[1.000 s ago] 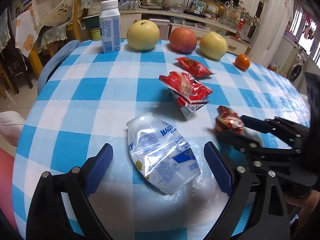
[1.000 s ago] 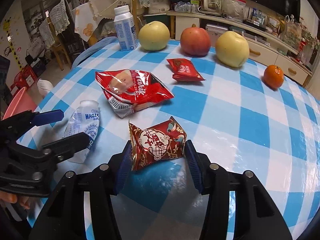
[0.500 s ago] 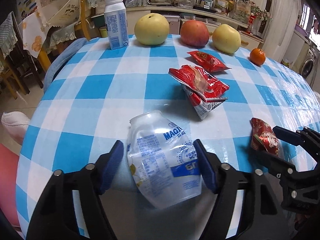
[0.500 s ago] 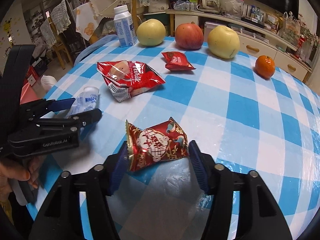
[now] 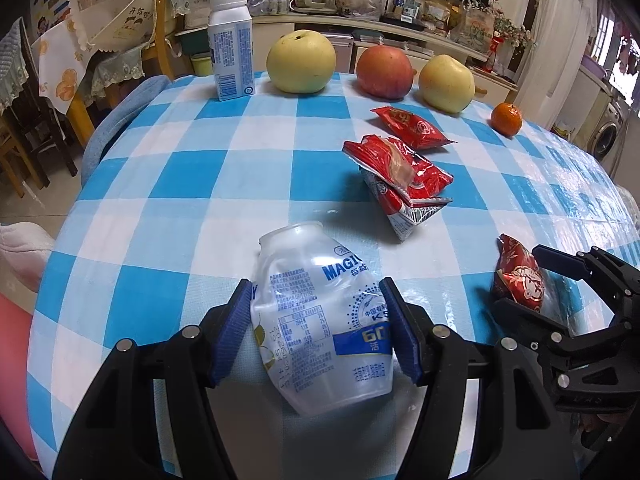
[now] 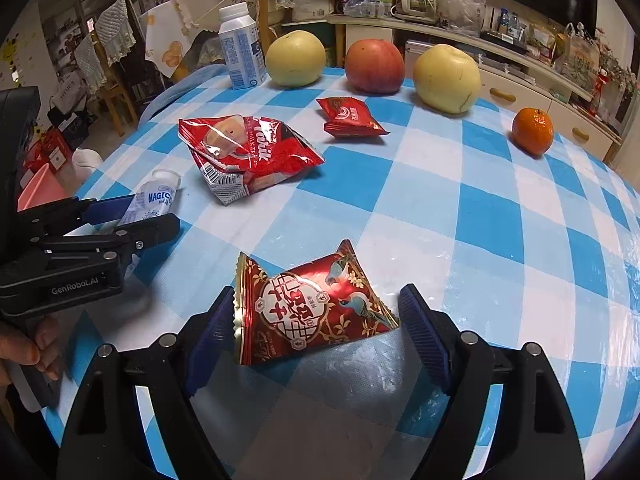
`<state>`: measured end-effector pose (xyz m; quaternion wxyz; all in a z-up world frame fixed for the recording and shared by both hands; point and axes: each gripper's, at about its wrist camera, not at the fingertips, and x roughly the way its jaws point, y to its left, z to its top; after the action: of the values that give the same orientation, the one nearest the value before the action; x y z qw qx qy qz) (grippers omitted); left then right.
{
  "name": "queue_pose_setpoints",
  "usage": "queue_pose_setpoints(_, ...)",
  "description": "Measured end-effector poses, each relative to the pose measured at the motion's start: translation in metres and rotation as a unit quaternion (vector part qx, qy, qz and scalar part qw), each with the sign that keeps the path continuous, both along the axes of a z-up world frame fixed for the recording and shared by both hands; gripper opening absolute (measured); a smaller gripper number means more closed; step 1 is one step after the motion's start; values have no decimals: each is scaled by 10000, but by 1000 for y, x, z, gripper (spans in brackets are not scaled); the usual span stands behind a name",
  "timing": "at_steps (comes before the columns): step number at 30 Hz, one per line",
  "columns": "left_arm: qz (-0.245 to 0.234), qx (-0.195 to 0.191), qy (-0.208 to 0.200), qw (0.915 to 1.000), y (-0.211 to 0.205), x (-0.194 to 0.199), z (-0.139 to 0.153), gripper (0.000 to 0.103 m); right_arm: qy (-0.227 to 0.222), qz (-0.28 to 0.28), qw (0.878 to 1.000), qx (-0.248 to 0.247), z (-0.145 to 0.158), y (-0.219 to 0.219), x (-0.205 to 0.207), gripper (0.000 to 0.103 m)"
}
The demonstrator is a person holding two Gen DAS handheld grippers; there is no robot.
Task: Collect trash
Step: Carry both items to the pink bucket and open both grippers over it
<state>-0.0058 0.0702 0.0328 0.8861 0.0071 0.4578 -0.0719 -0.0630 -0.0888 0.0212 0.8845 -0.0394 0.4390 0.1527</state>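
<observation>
A crushed clear plastic bottle [image 5: 312,264] with blue print lies on the checked tablecloth [image 5: 180,184]. My left gripper [image 5: 318,332] is closing on it, and both blue pads touch its sides. A dark red snack wrapper [image 6: 312,304] lies flat between the pads of my right gripper [image 6: 316,332]. Those jaws are opening, and the right pad [image 6: 424,340] stands clear of the wrapper. Farther back lie a big red crumpled pack [image 5: 400,176] and a small red packet [image 5: 412,126]. In the right wrist view the left gripper [image 6: 132,220] appears at the left with the bottle [image 6: 156,200].
An upright white milk bottle [image 5: 230,48], two yellow pears [image 5: 300,60] [image 5: 446,82], a red apple [image 5: 384,72] and a tangerine [image 5: 506,118] line the far side of the table. The table's rounded edge falls off at the left, where chairs [image 5: 20,112] stand beyond.
The left jaws have narrowed from wide apart until their pads meet the crushed bottle. The right jaws have spread away from the dark red wrapper, which stays on the cloth.
</observation>
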Motion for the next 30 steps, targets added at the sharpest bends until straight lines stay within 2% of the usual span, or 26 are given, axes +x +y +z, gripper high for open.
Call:
queue_pose_setpoints(1, -1, -14, 1, 10000, 1, 0, 0, 65, -28, -2, 10000, -30, 0, 1, 0, 71)
queue_pose_setpoints(14, 133, -303, -190, 9993, 38, -4, 16, 65, -193, -36, 9998, 64, 5, 4, 1, 54)
queue_pose_setpoints(19, 240, -391, -324, 9984, 56, -7, 26, 65, -221, -23, 9997, 93, 6, 12, 2, 52)
queue_pose_setpoints(30, 453, -296, -636, 9965, 86, -19, 45, 65, -340, 268, 9987, 276, 16, 42, -11, 52)
